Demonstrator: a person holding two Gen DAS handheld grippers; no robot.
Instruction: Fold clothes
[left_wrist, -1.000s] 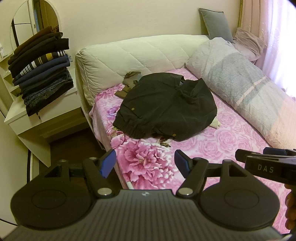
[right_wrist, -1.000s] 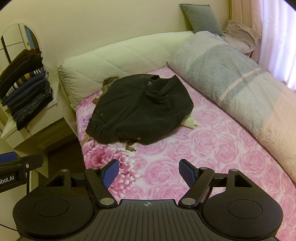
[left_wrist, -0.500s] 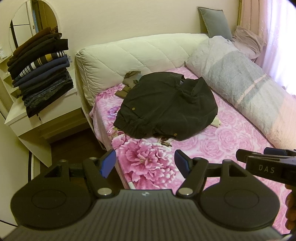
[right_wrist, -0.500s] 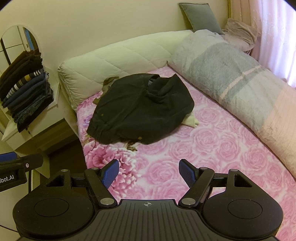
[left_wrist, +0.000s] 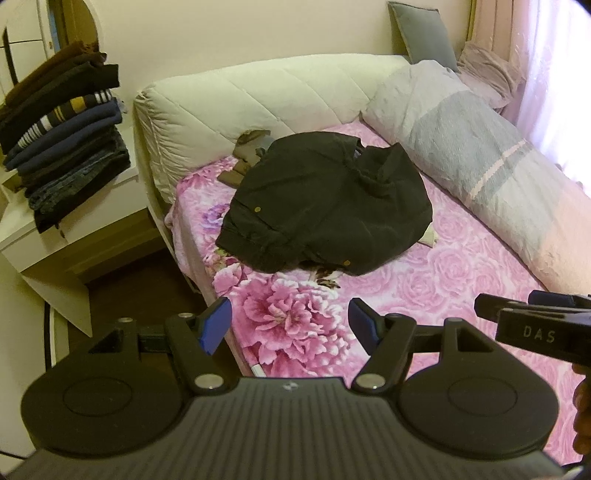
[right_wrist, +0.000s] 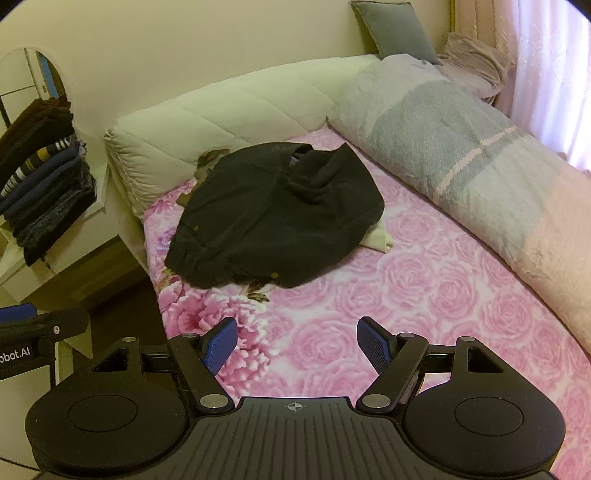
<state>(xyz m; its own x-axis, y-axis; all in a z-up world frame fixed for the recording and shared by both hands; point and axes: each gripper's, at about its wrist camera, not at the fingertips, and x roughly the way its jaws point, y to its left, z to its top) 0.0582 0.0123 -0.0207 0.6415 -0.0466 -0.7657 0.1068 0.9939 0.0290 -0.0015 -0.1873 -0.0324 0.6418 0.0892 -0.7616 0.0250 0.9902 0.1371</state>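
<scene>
Left wrist view: crumpled black jacket with brass snaps (left_wrist: 325, 206) heaped on the pink floral bed (left_wrist: 461, 280), near its headboard. Left gripper (left_wrist: 290, 325) and right gripper (right_wrist: 297, 345) hover short of it, fingers spread, empty. Folding well means first spreading the heap flat, pinching hem or shoulder edges.

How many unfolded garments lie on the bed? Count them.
3, maybe more hidden: a black jacket mid-bed, a brown garment behind it by the headboard, a cream piece peeking from under its right edge.
</scene>
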